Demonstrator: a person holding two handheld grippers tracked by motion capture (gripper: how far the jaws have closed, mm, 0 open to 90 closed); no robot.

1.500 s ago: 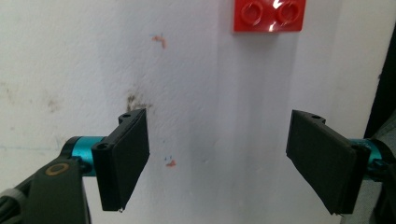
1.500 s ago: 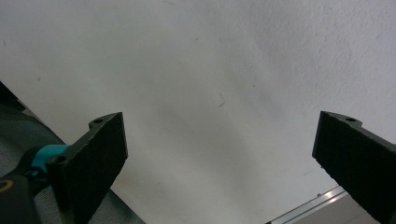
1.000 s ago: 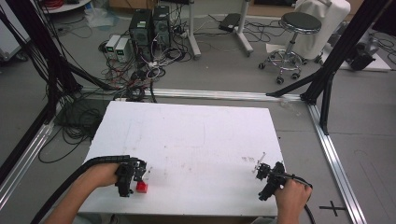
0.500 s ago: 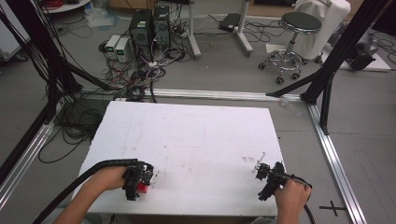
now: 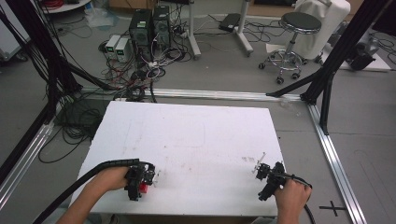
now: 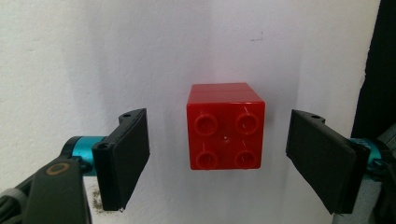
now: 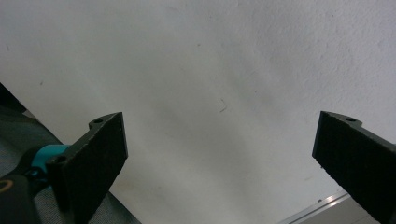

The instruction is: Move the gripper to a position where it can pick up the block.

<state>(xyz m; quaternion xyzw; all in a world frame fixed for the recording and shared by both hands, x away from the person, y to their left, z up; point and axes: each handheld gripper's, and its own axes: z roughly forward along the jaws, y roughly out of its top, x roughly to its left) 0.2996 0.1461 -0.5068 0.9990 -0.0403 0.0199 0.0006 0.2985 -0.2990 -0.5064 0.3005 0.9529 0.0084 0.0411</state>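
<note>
A red four-stud brick [image 6: 226,127] rests on the white table [image 5: 196,140]. In the left gripper view it lies between the two black jaws, with a gap on each side. My left gripper [image 6: 224,161] is open around it. In the high view the brick [image 5: 144,188] shows as a small red spot under the left gripper [image 5: 140,179] near the table's front left edge. My right gripper [image 5: 266,175] sits at the front right of the table. In the right gripper view its jaws stand wide apart, open, over bare white surface, with the gripper [image 7: 233,163] holding nothing.
Black frame posts [image 5: 327,70] and aluminium rails [image 5: 336,158] border the table. Computers [image 5: 149,23], tangled cables [image 5: 135,74] and a stool [image 5: 292,28] stand on the floor beyond the far edge. The table's front edge runs close to both hands.
My left gripper has moved slightly right and forward over the red brick, which now sits between its jaws. The right gripper has stayed put.
</note>
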